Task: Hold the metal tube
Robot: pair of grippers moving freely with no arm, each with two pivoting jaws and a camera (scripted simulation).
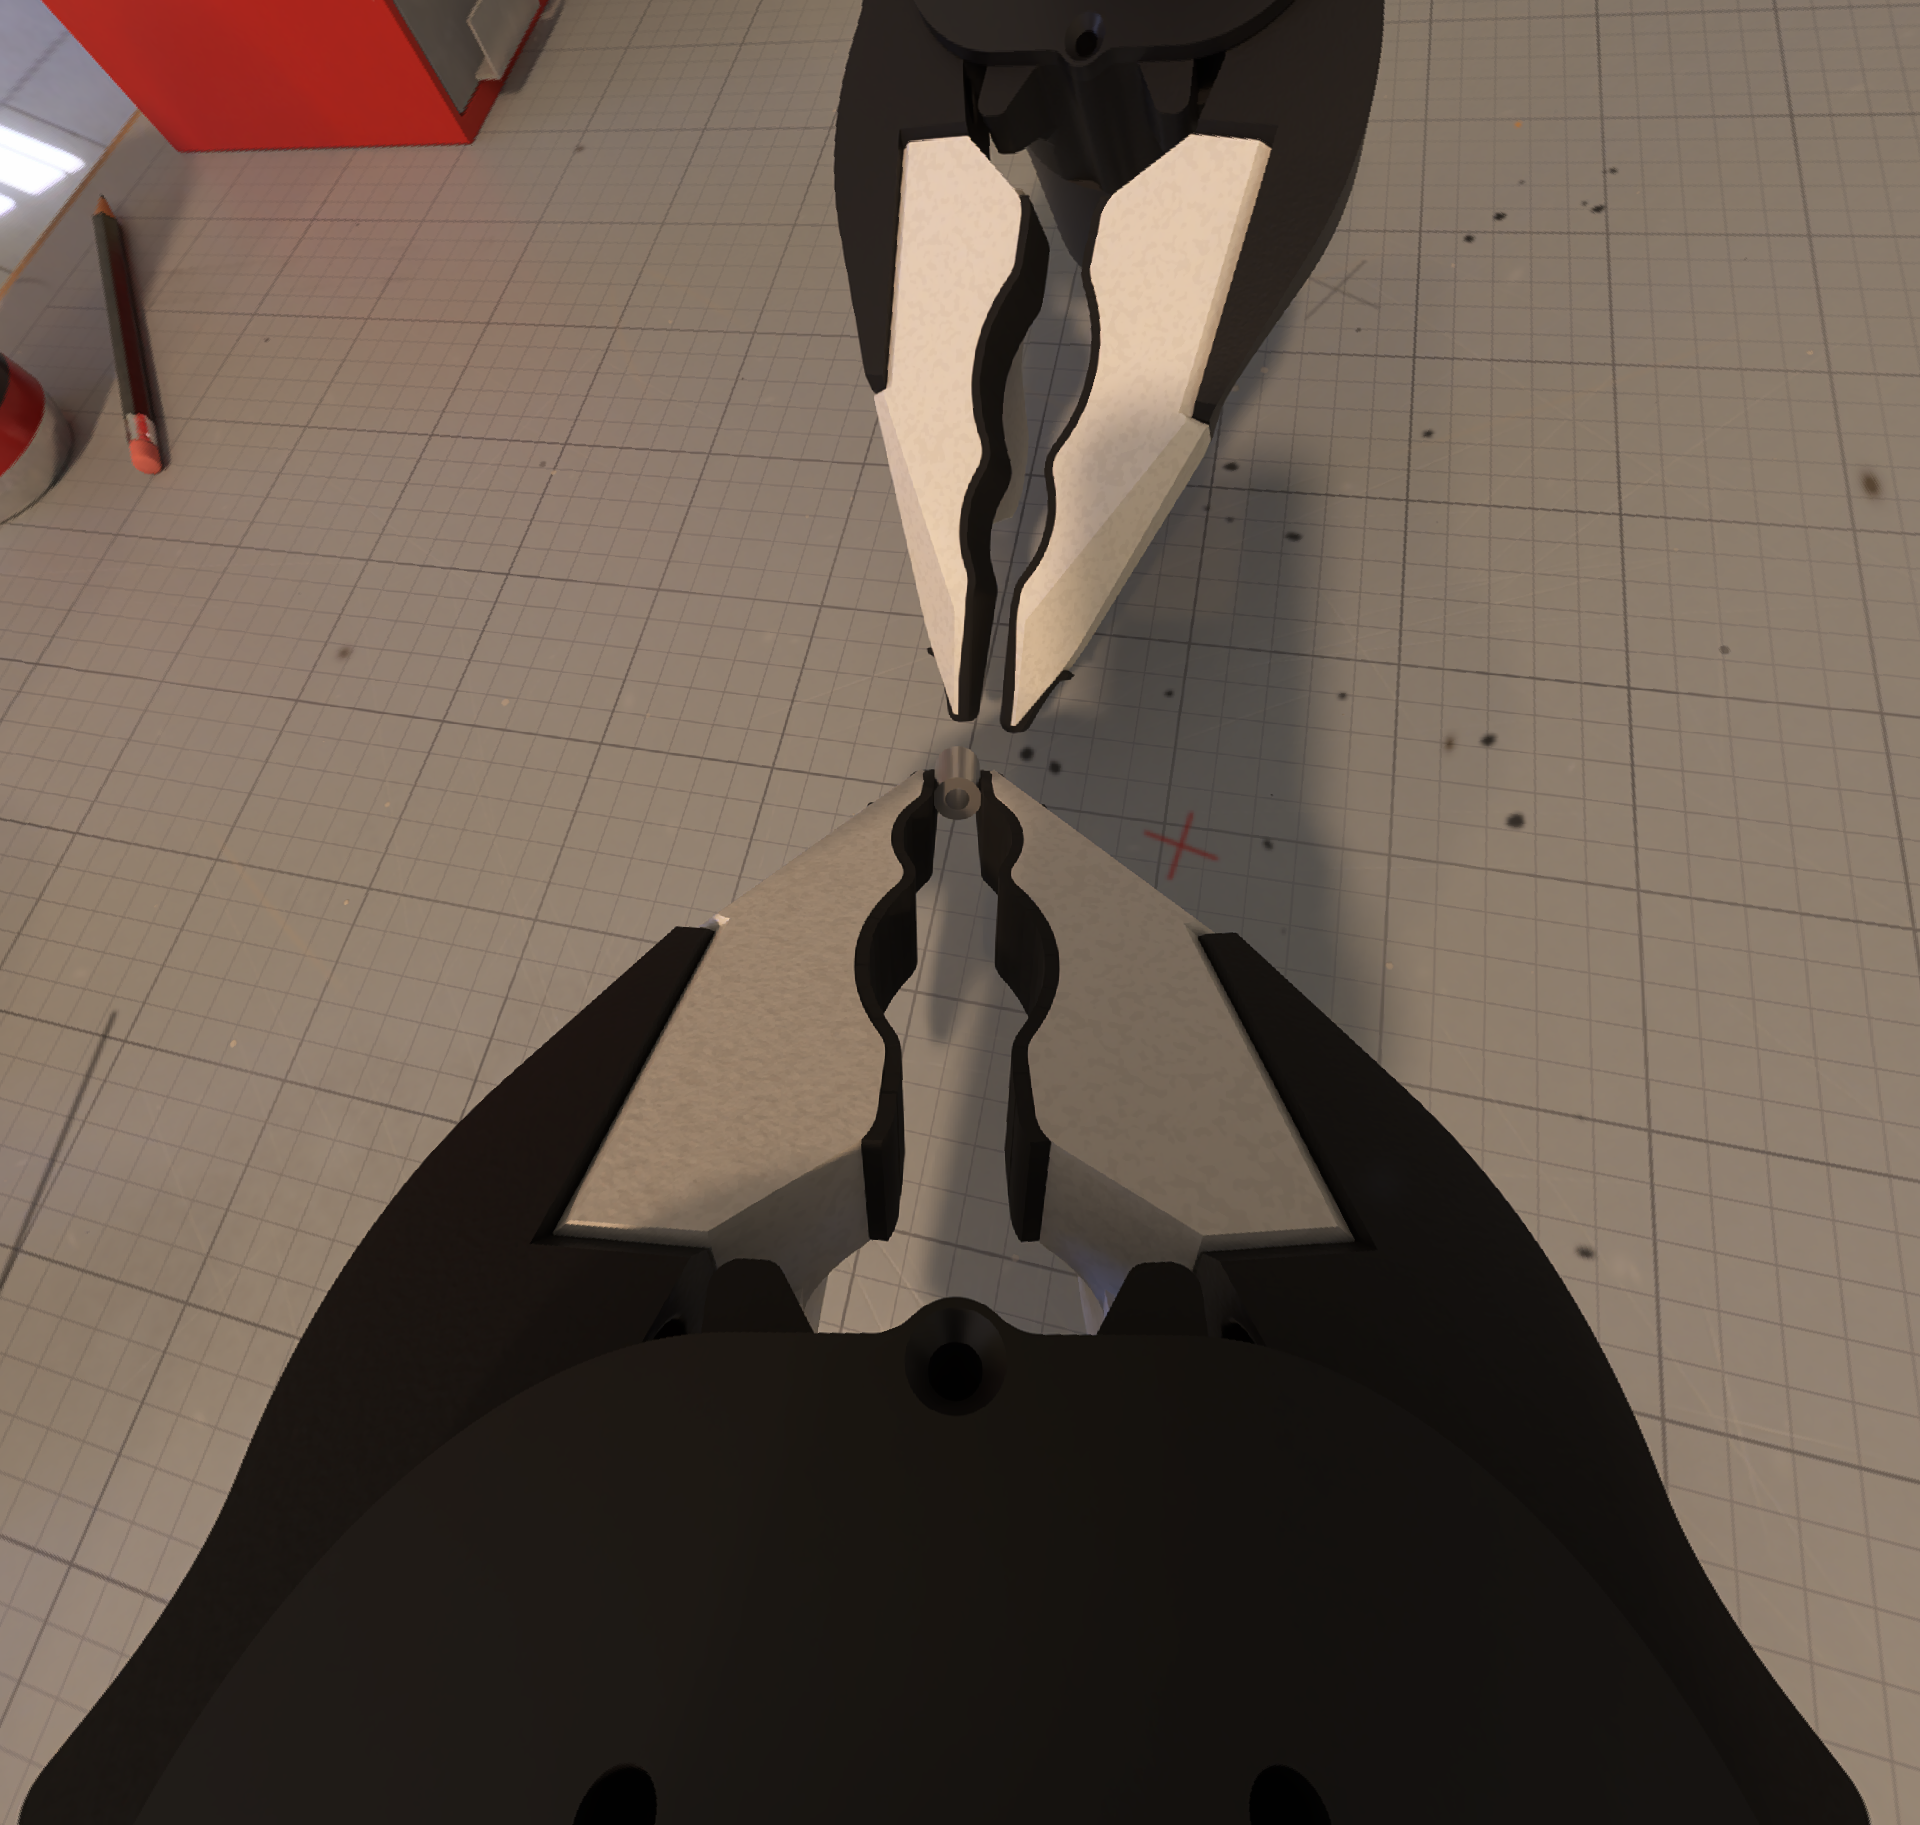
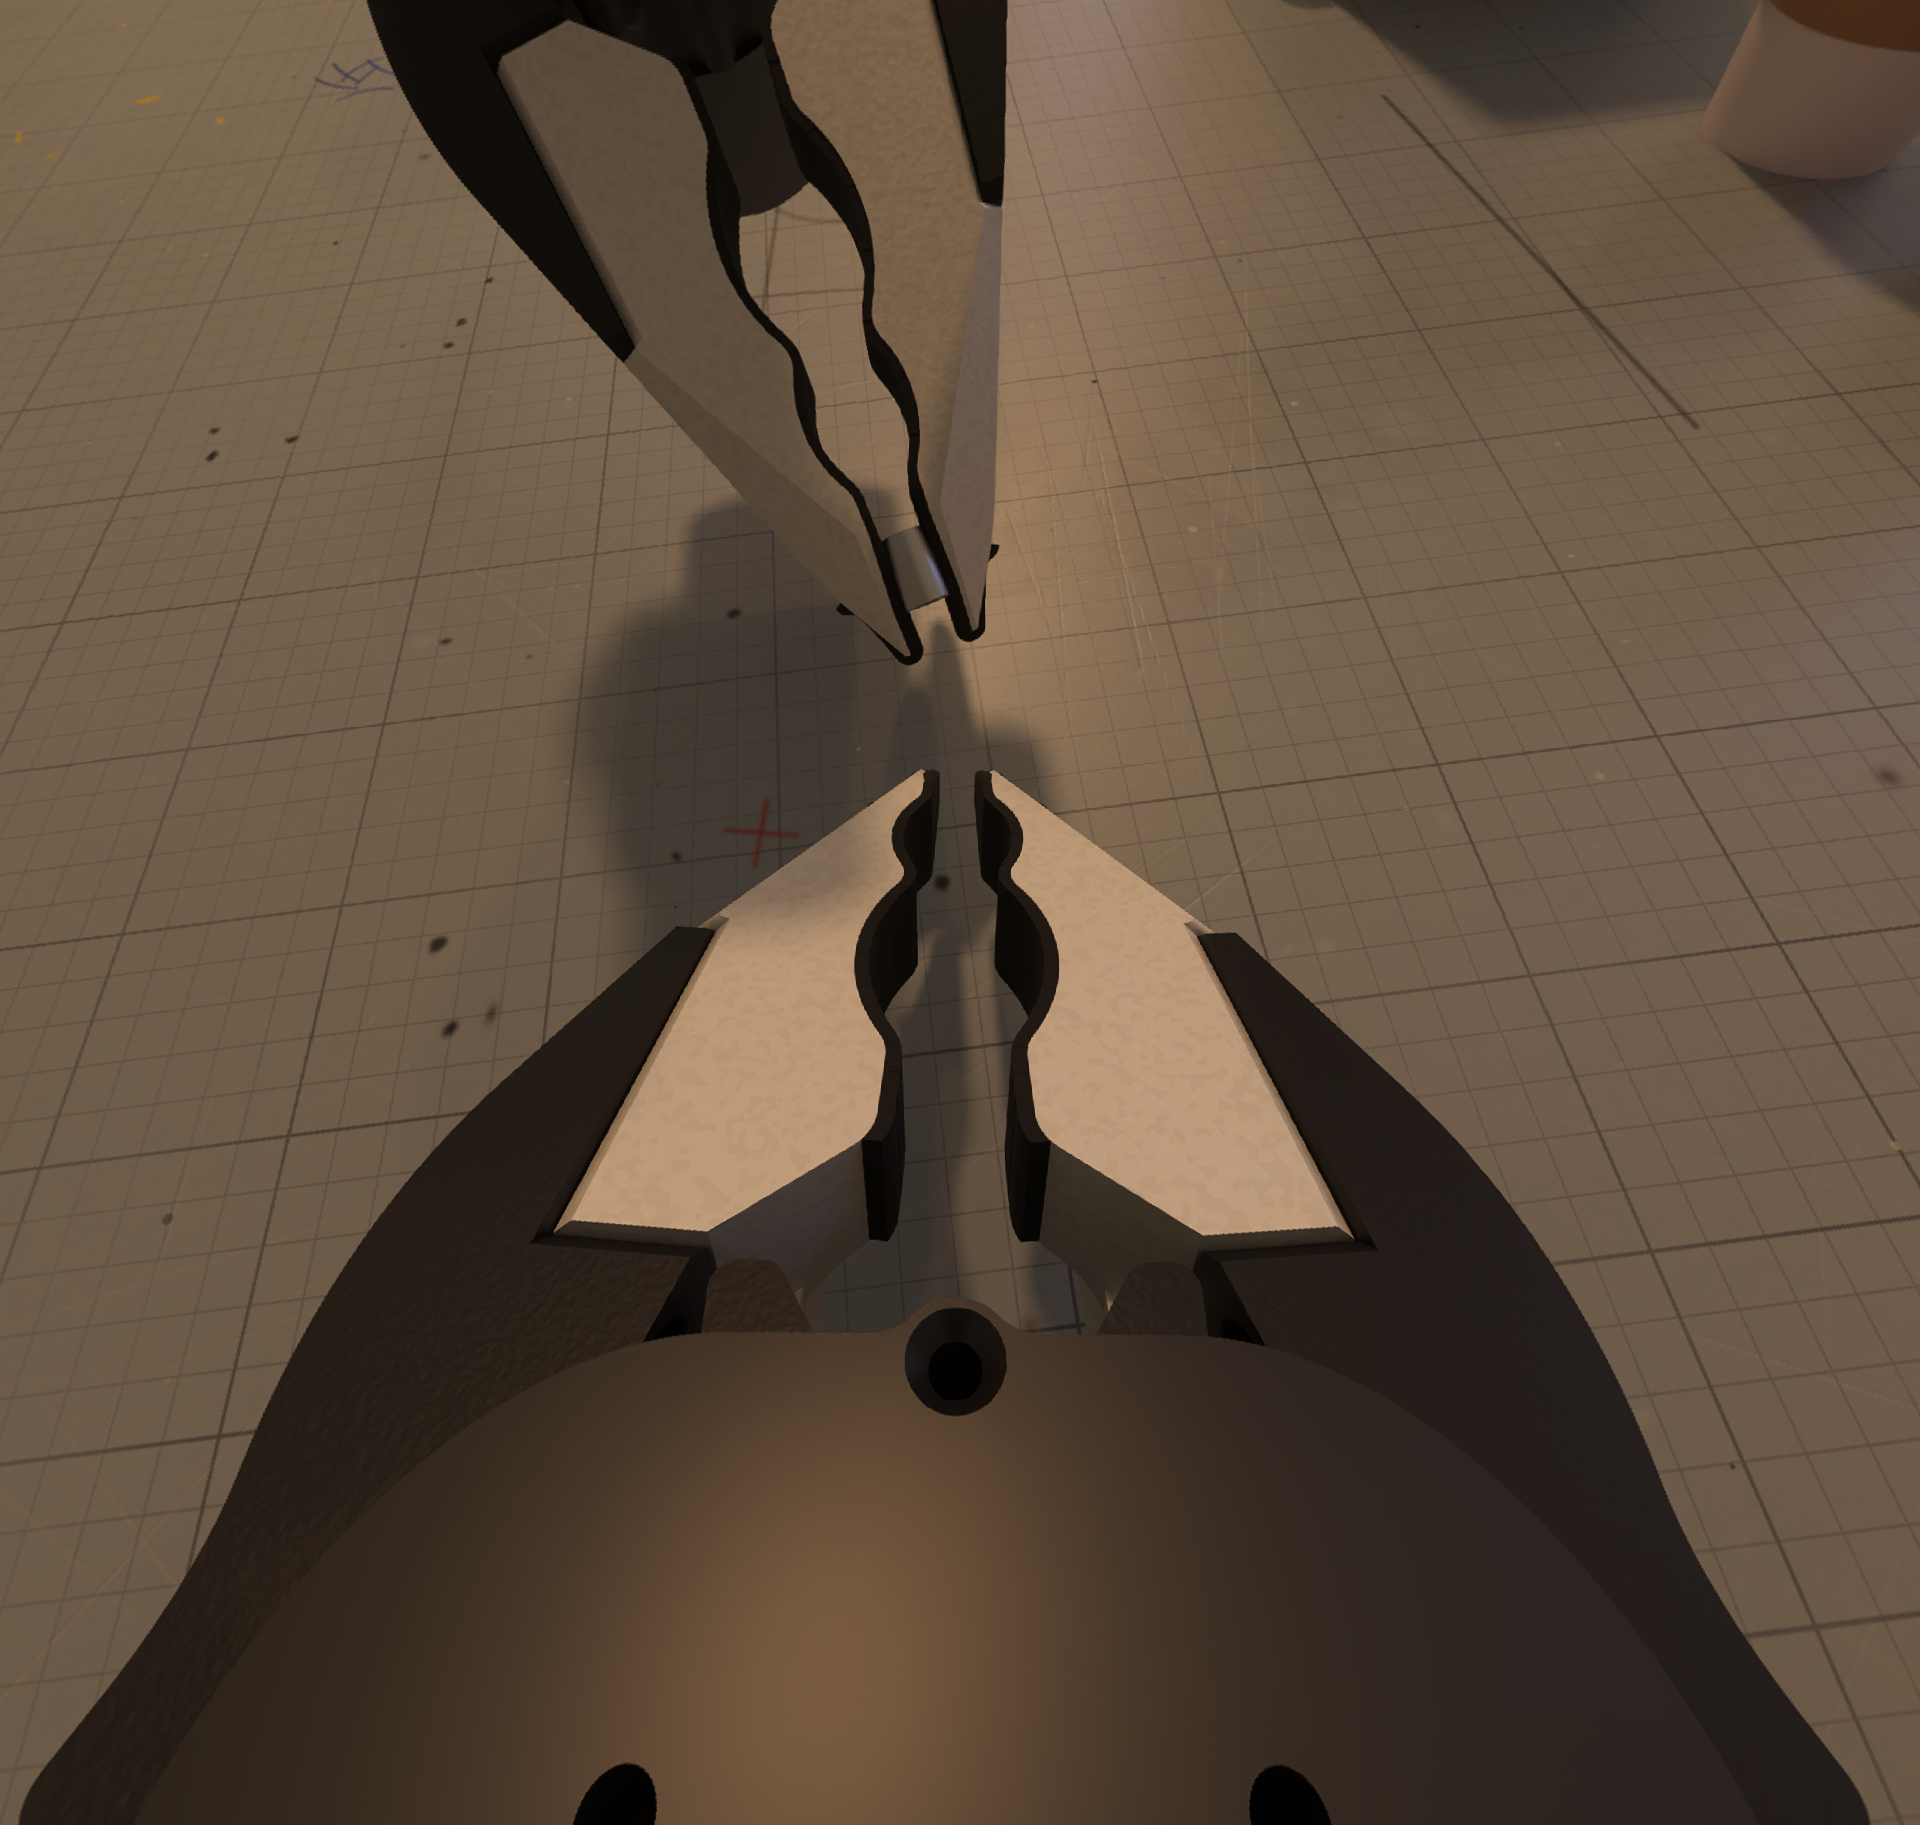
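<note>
We see no brand or legible label; the grey gridded cutting-mat counter (image 1: pixel 520 840) bears only a red cross mark (image 1: pixel 1181 845), dark specks and a blue scribble (image 2: pixel 358 76).

The left hand-held gripper (image 1: pixel 957 788) pinches the short silver metal tube (image 1: pixel 957 788) at its fingertips, above the counter beside the cross. The right hand-held gripper (image 2: pixel 957 778) faces it tip to tip, its fingers nearly together with a narrow gap and nothing between them.

Only the left wrist view shows the red cabinet (image 1: pixel 260 19), the dark pencil with red eraser (image 1: pixel 127 331) and a red-and-grey round object (image 1: pixel 21 445), all well beyond the cross. Only the right wrist view shows the white-and-brown cylinder (image 2: pixel 1818 82) and the tube's side (image 2: pixel 920 570).
</note>
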